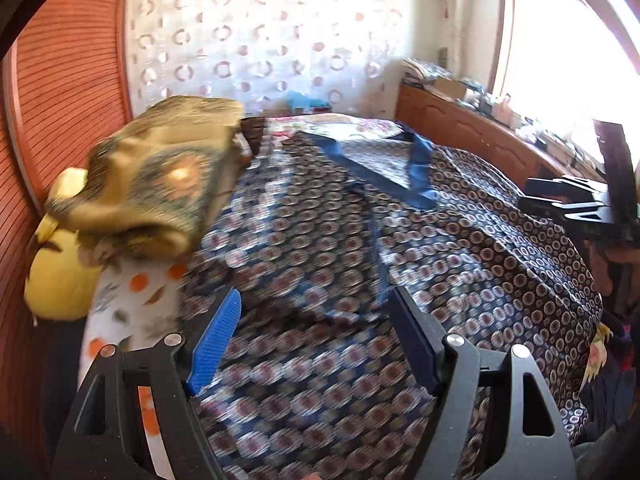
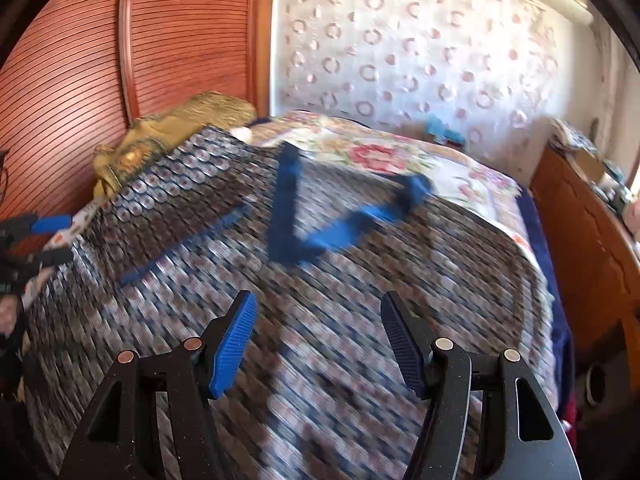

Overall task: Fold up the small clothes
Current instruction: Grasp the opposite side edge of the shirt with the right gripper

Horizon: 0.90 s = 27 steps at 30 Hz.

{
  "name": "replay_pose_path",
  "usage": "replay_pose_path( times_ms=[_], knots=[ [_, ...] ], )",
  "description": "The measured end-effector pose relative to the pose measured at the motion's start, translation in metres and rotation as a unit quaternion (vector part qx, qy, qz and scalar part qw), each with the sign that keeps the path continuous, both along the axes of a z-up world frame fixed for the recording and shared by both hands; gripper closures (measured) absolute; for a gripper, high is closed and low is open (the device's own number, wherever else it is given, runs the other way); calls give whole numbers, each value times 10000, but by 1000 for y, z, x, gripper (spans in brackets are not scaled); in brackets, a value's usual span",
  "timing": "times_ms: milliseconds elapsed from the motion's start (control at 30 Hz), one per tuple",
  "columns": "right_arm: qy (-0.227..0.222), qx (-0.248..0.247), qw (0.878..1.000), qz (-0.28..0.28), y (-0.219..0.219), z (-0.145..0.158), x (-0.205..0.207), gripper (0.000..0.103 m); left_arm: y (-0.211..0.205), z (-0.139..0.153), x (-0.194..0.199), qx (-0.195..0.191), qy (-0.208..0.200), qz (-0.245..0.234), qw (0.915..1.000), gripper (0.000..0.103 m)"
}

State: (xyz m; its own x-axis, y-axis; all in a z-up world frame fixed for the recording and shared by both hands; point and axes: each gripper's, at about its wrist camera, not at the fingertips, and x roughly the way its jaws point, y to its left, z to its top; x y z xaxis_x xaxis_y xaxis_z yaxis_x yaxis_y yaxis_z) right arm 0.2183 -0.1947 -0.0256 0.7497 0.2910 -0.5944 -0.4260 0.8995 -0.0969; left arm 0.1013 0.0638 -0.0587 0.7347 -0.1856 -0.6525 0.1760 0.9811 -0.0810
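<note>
A dark blue garment with a round medallion print [image 1: 400, 240] lies spread across the bed, its plain blue V neckline [image 1: 416, 168] towards the far side. It also fills the right wrist view [image 2: 320, 280], with the neckline [image 2: 304, 220] in the middle. My left gripper [image 1: 316, 304] is open just above the near part of the garment and holds nothing. My right gripper [image 2: 318, 308] is open above the garment and holds nothing. It also shows at the right edge of the left wrist view [image 1: 568, 200]. The left gripper shows at the left edge of the right wrist view [image 2: 44, 236].
An olive patterned cushion [image 1: 160, 176] and a yellow pillow [image 1: 60, 272] lie at the bed's left side by a slatted wooden panel [image 1: 68, 80]. A floral bedspread [image 2: 400, 156] covers the bed. A cluttered wooden cabinet [image 1: 472, 128] stands on the right under a bright window.
</note>
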Motion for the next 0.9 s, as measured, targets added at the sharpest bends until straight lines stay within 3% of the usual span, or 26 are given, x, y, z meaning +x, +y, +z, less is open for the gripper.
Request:
replay_pose_path(
  times_ms=[433,900],
  knots=[
    [32,301,9943,-1026,-134,17,-70,36,-89,-7,40,251,275,-875,9955,26],
    [667,953,9770,-1785,-214,-3,-64,36,-136,-37,60,496,852,-1290,9867,26]
  ],
)
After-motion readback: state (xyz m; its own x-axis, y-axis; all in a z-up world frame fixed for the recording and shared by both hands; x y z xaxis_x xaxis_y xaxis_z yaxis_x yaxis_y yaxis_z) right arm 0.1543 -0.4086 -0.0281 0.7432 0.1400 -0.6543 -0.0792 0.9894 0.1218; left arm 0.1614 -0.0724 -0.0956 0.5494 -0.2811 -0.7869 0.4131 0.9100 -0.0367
